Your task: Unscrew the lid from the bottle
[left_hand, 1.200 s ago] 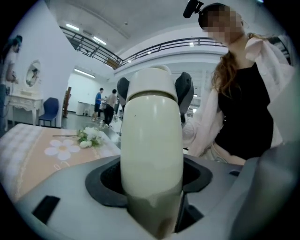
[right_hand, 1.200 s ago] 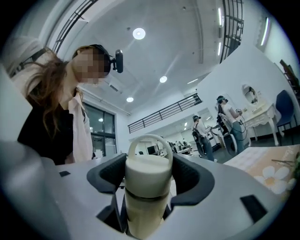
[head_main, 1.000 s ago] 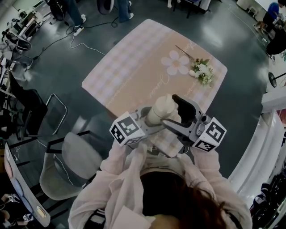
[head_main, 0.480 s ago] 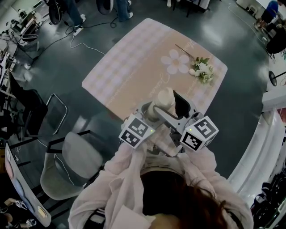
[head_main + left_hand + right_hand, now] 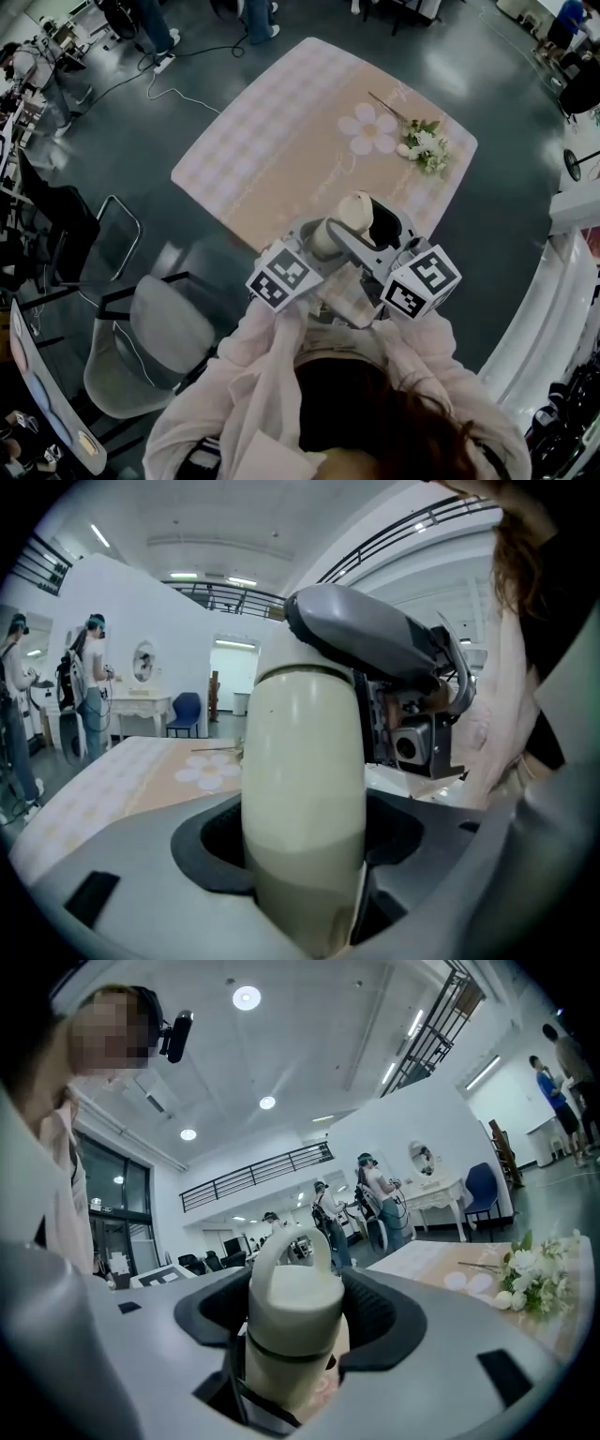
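Bottle and lid both gripped over the near desk edge, set up for the twist.

Clamps the cream bottle (image 5: 305,752) by its body in the left hand-held gripper (image 5: 300,850), low at centre of the head view. Has just been closing the right hand-held gripper (image 5: 295,1321) around the loop-handled lid (image 5: 293,1297), pads apparently meeting its sides. Best to squeeze the lid firmly, stop the smooth body from turning, and rotate about the bottle's own axis. Cannot tell what fills the bottle: opaque wall, lid still on. Beyond, shows the checked desk (image 5: 272,141) with a white flower sprig (image 5: 424,150) toward upper right.
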Action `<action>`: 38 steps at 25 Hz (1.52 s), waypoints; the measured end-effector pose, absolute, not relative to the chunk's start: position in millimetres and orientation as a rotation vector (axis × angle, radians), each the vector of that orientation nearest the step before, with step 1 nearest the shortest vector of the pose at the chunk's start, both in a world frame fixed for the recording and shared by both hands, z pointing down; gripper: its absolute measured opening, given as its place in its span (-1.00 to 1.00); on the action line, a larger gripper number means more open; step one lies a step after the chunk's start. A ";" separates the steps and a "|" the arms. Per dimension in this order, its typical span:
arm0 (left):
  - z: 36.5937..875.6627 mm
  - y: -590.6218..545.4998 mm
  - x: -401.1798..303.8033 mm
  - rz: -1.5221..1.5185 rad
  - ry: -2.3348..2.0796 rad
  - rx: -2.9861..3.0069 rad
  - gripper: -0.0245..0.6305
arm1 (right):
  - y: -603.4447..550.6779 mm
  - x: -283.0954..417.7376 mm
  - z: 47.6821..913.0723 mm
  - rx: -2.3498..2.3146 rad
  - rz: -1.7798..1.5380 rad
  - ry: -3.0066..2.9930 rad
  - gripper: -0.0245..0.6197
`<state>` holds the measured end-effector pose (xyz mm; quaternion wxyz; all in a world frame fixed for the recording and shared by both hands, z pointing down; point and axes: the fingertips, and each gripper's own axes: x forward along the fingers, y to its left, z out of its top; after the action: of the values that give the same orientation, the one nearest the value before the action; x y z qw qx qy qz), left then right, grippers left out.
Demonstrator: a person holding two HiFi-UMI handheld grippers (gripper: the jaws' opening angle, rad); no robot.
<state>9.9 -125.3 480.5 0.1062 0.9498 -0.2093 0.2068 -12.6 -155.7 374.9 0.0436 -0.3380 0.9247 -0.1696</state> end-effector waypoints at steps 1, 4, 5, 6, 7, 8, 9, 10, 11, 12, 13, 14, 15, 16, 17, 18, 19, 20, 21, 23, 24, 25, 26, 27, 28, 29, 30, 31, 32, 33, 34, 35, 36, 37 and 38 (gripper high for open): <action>479.6 -123.3 10.6 0.595 -0.583 2.801 0.04 | -154.3 -13.0 374.1 -1.009 -0.516 2.835 0.03; 475.1 -114.4 12.5 0.536 -0.448 2.807 0.04 | -148.2 -14.6 369.4 -0.917 -0.508 2.854 0.03; 473.5 -110.8 12.8 0.518 -0.401 2.809 0.04 | -145.5 -15.3 367.3 -0.884 -0.502 2.862 0.03; 471.4 -107.2 13.1 0.501 -0.354 2.811 0.04 | -142.6 -15.9 364.9 -0.851 -0.494 2.871 0.03; 468.6 -103.6 13.6 0.481 -0.306 2.812 0.04 | -139.6 -16.4 362.3 -0.814 -0.487 2.876 0.03; 464.9 -99.7 14.2 0.455 -0.255 2.812 0.04 | -136.6 -16.7 359.2 -0.774 -0.483 2.877 0.03; 460.1 -95.7 15.2 0.422 -0.201 2.812 0.04 | -133.4 -17.0 355.9 -0.730 -0.479 2.875 0.03; 455.1 -91.7 16.3 0.389 -0.148 2.812 0.04 | -130.0 -17.4 352.4 -0.683 -0.474 2.872 0.03; 450.9 -87.8 17.0 0.362 -0.097 2.813 0.04 | -126.5 -17.9 349.0 -0.638 -0.464 2.872 0.03; 447.3 -84.0 17.6 0.341 -0.049 2.816 0.04 | -122.8 -18.5 345.7 -0.594 -0.451 2.874 0.03; 444.1 -80.4 17.9 0.324 -0.005 2.820 0.04 | -119.2 -19.0 342.6 -0.551 -0.436 2.877 0.03; 441.2 -76.8 18.3 0.306 0.040 2.822 0.04 | -115.6 -19.4 339.7 -0.510 -0.422 2.880 0.03; 438.4 -73.2 18.7 0.288 0.083 2.823 0.04 | -112.1 -19.6 337.2 -0.472 -0.410 2.883 0.03; 436.0 -69.7 19.1 0.270 0.124 2.822 0.04 | -108.9 -19.8 335.2 -0.436 -0.400 2.886 0.03; 434.2 -66.6 19.3 0.254 0.161 2.820 0.04 | -106.1 -20.1 333.8 -0.403 -0.393 2.889 0.03; 433.0 -63.8 19.4 0.242 0.191 2.817 0.04 | -103.7 -20.4 332.7 -0.372 -0.388 2.890 0.03; 432.2 -61.4 19.3 0.231 0.217 2.814 0.04 | -101.6 -20.7 332.0 -0.344 -0.387 2.890 0.03; 431.7 -59.2 19.2 0.223 0.240 2.811 0.04 | -99.7 -20.9 331.5 -0.319 -0.387 2.889 0.03; 431.3 -57.4 19.3 0.218 0.257 2.808 0.04 | -98.2 -20.9 331.2 -0.299 -0.387 2.887 0.03; 431.8 -56.7 20.1 0.220 0.258 2.807 0.04 | -97.5 -20.5 331.8 -0.291 -0.382 2.889 0.03; 432.9 -58.8 20.7 0.226 0.233 2.810 0.04 | -99.1 -20.0 332.9 -0.312 -0.376 2.891 0.04; 434.2 -63.1 21.0 0.234 0.188 2.816 0.04 | -102.3 -19.0 334.2 -0.350 -0.370 2.889 0.04; 435.9 -69.6 21.1 0.242 0.121 2.825 0.04 | -106.5 -17.4 335.3 -0.400 -0.366 2.883 0.05; 437.6 -78.0 20.5 0.252 0.035 2.836 0.04 | -111.2 -15.4 335.9 -0.451 -0.369 2.872 0.07; 439.5 -87.6 19.2 0.262 -0.063 2.843 0.04 | -116.1 -13.1 336.2 -0.501 -0.379 2.858 0.16; 441.2 -97.4 17.3 0.270 -0.163 2.842 0.04 | -121.5 -10.6 336.4 -0.553 -0.397 2.841 0.24; 442.6 -106.5 15.0 0.274 -0.257 2.835 0.04 | -127.2 -8.0 337.5 -0.613 -0.416 2.827 0.31; 443.8 -114.5 12.5 0.279 -0.343 2.826 0.04 | -133.1 -5.6 340.1 -0.681 -0.432 2.817 0.35; 445.2 -121.3 10.0 0.285 -0.422 2.819 0.04 | -138.8 -3.8 343.9 -0.755 -0.446 2.811 0.36; 446.7 -127.1 7.6 0.296 -0.494 2.814 0.04 | -143.8 -2.6 348.4 -0.828 -0.460 2.806 0.36; 448.2 -131.8 5.7 0.312 -0.559 2.813 0.04 | -147.7 -2.1 352.7 -0.890 -0.476 2.800 0.36; 449.2 -135.7 4.5 0.333 -0.617 2.813 0.04 | -150.4 -2.6 356.2 -0.936 -0.491 2.794 0.36; 449.8 -138.7 3.9 0.355 -0.667 2.812 0.04 | -151.9 -4.1 358.4 -0.964 -0.506 2.787 0.36; 450.2 -140.6 4.1 0.374 -0.705 2.811 0.04 | -152.7 -6.4 359.4 -0.978 -0.519 2.781 0.36; 450.5 -141.5 5.2 0.387 -0.729 2.810 0.04 | -153.4 -9.0 359.5 -0.985 -0.531 2.773 0.35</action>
<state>5.2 -141.5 450.5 0.1061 0.9541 -0.2473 0.1315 -9.0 -153.4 359.5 0.0755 -0.3284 0.9247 -0.1769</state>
